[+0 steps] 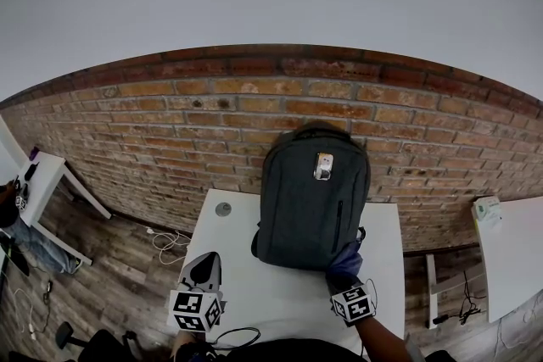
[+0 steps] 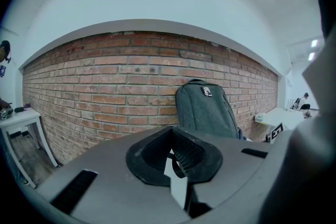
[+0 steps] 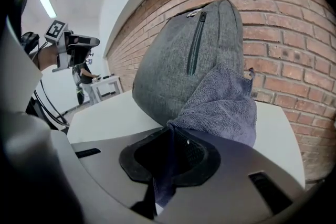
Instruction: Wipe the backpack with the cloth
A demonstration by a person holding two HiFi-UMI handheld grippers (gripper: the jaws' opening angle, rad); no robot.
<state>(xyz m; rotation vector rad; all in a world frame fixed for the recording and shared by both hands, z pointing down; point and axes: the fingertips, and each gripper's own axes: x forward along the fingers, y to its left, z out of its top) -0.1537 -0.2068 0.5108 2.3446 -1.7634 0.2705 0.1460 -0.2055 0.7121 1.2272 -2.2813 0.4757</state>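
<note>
Right gripper [image 3: 167,157] lowest in frame, marker cube up. Its fingers are clamped on a fold of the cloth [image 3: 223,105], which runs down through the slit between them.
- Cloth: blue-grey terry. Rest of it bunched ahead of the fingers and pressed against the backpack [image 1: 312,199] at its lower corner on the person's right, down where the pack meets the table [image 1: 280,292].
- Backpack: dark grey fabric, standing upright at the far edge of the table, back against the brick wall [image 1: 170,131]. 1 vertical zip [image 1: 339,220] on the front, towards the right side. Small pale badge [image 1: 323,166] near the top, centred.
- Left gripper [image 1: 202,267]: held over the near left part of the table, well apart from the pack and not touching it. Fingers drawn together at the tips, nothing between them. A sliver of white table shows through behind the tips in the left gripper view.
- Table: white, rectangular. Round grommet [image 1: 223,208] near its far left corner. Black cable [image 1: 237,336] loops over the near edge between the 2 grippers.
- Surroundings: wooden floor [image 1: 127,267] with a pale cord [image 1: 165,243] coiled at the foot of the wall, left of the table. 2 more white tables, 1 far left [image 1: 47,174] and 1 far right [image 1: 509,250]. The right one carries a small pale box [image 1: 486,208] at its far corner. A person's legs [image 1: 21,237] show at the left edge beside the left table.
</note>
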